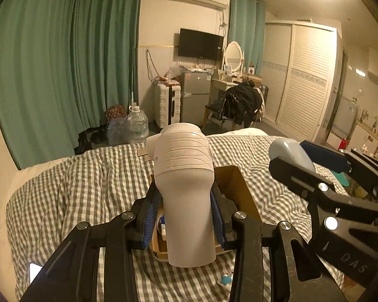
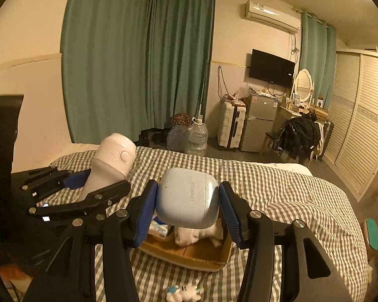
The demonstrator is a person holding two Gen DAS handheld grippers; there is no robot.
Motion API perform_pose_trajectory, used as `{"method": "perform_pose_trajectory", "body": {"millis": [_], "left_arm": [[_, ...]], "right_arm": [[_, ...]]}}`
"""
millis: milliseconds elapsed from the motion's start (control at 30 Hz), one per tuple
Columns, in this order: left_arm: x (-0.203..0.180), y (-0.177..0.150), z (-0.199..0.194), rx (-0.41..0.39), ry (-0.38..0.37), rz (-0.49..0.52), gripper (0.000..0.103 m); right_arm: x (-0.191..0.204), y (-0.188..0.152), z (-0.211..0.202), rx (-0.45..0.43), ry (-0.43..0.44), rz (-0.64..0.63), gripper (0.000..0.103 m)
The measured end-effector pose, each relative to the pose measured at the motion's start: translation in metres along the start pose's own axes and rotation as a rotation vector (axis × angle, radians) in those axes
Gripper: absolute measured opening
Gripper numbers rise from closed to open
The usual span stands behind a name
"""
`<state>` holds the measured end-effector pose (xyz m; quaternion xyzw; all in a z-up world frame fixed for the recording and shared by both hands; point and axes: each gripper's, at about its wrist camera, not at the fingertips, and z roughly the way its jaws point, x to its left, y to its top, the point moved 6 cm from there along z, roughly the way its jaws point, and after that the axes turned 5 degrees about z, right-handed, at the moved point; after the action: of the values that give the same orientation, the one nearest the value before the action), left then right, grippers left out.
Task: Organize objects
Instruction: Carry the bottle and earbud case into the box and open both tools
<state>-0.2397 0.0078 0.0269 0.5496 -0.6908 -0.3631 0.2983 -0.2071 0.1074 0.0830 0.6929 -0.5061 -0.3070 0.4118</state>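
Observation:
My left gripper (image 1: 186, 214) is shut on a pale pink hair dryer (image 1: 186, 183) and holds it upright above an open cardboard box (image 1: 235, 188) on the bed. My right gripper (image 2: 187, 206) is shut on a light blue earbuds case (image 2: 187, 197) and holds it above the same box (image 2: 189, 254). The box holds white cloth items (image 2: 189, 235) and a small packet. The right gripper and its case (image 1: 289, 153) show at the right of the left wrist view. The left gripper with the dryer (image 2: 113, 161) shows at the left of the right wrist view.
The bed has a grey checked cover (image 2: 277, 193). A small blue-and-white toy (image 2: 184, 290) lies on it in front of the box. A teal item (image 2: 371, 234) sits at the bed's right edge. Water jugs (image 2: 196, 138), a suitcase, a fridge and a chair stand beyond.

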Motion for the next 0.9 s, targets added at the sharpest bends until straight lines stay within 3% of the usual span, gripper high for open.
{"method": "perform_pose_trajectory", "body": {"millis": [400,667,900], "left_arm": [[0.005,-0.022,0.094,0.114,0.014,0.016,0.039],[-0.010,-0.044,0.153,0.202,-0.014,0.054,0.039],[-0.009,-0.060,0.184,0.256,-0.055,0.044,0.039]], "right_arm": [[-0.041,-0.016,0.102,0.118,0.005,0.062,0.050],[-0.065,-0.045,0.187,0.240,0.018,0.099,0.050],[-0.077,-0.071,0.238,0.330,0.016,0.099,0.050]]}}
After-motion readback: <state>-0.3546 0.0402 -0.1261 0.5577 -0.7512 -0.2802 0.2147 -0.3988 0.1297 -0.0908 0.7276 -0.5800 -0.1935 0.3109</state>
